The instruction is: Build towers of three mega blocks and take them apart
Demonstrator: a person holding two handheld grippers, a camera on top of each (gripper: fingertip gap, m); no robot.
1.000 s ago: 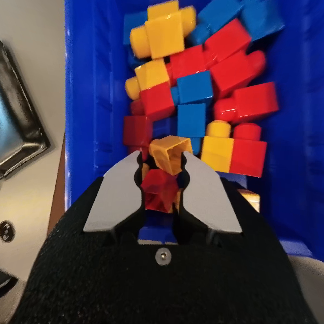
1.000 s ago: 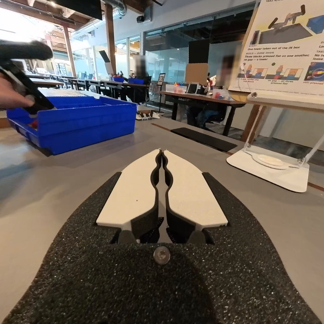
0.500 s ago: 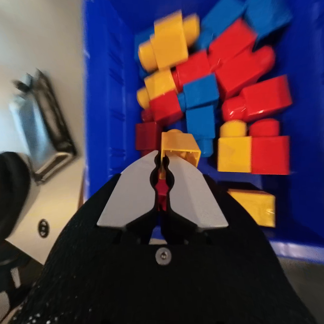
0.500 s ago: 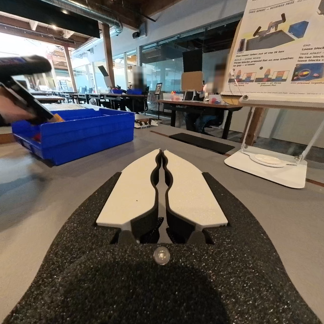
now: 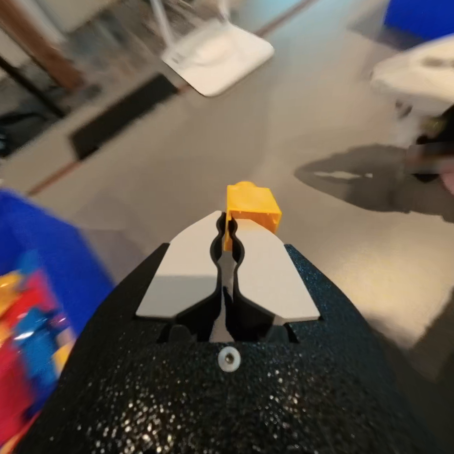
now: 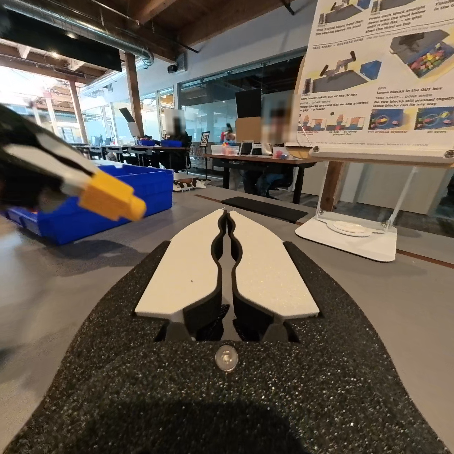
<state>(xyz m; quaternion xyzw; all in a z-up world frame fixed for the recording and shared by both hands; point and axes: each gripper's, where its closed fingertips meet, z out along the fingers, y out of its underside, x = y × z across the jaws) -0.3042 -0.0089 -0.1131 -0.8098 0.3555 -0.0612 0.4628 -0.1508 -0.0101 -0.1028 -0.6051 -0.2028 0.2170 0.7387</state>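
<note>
Lifted out of the blue bin (image 5: 36, 240) since a second ago, the yellow block (image 5: 253, 208) is now hanging over the grey table (image 5: 172, 186), well clear of the heap it was taken from. Through the left wrist view, the left gripper (image 5: 227, 221) is pinching one thin wall of that block between its fingertips, with the hollow underside facing the camera and the stud pointing away. Red, blue and yellow blocks (image 5: 27, 319) are lying blurred in the bin at the lower left. A white stand base (image 5: 221, 56) is sitting on the table farther off, and the right gripper (image 5: 417, 81) is showing as a pale blur at the right edge.

Through the right wrist view, the right gripper (image 6: 227, 213) is resting low over the table (image 6: 368, 307) with its jaws pressed together on nothing. To its left, the left gripper (image 6: 73, 177) is carrying the yellow block (image 6: 110, 196) in the air, stud angled down to the right, in front of the blue bin (image 6: 137, 186). An instruction sheet (image 6: 383, 73) is standing on the white stand base (image 6: 348, 235) at the right.
</note>
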